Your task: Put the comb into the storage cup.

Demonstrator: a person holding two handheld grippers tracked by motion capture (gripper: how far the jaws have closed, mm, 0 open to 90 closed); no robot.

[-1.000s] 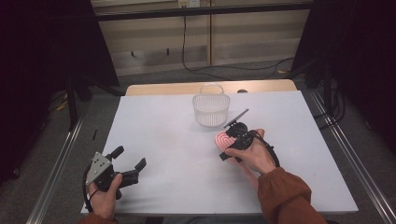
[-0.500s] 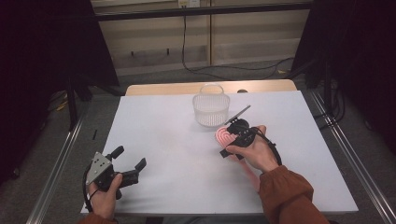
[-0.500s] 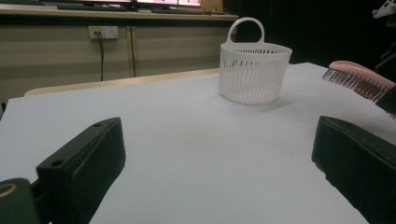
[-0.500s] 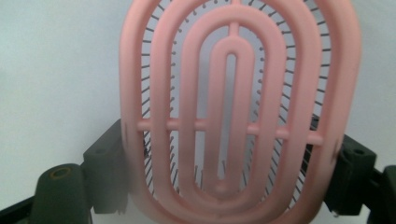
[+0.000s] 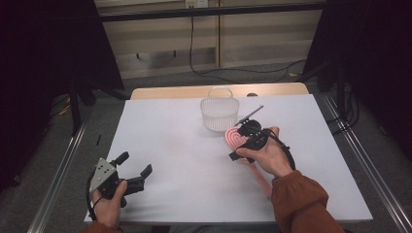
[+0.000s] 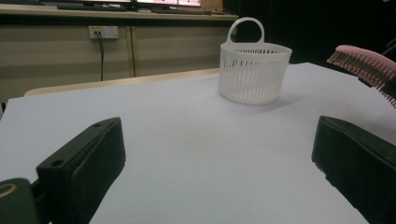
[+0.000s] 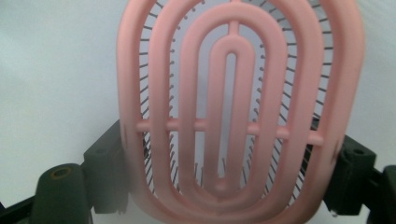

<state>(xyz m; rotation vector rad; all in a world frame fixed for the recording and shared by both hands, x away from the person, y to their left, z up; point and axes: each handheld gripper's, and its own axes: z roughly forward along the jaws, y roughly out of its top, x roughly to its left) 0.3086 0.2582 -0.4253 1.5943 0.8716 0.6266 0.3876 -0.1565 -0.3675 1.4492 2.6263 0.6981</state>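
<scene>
Two tongs in play. Right tongs [image 5: 236, 141] grip a pink vented hairbrush [image 7: 238, 112] across its wide head, jaws spread broad and pressing both edges, as the right gripper view shows; bristles face down toward the counter [image 5: 170, 145]. Brush is lifted clear of the surface, its far end just short of the white slatted basket [image 5: 219, 114], which stands upright directly ahead of these tongs. Left tongs [image 5: 131, 171] rest low at the near edge, jaws wide apart, nothing between them; basket [image 6: 254, 72] well ahead and to their right. Progress, as judged: pickup done, brush carried near the basket. Remaining, most likely: raise over the rim, lower in, release. Basket looks empty so far.
</scene>
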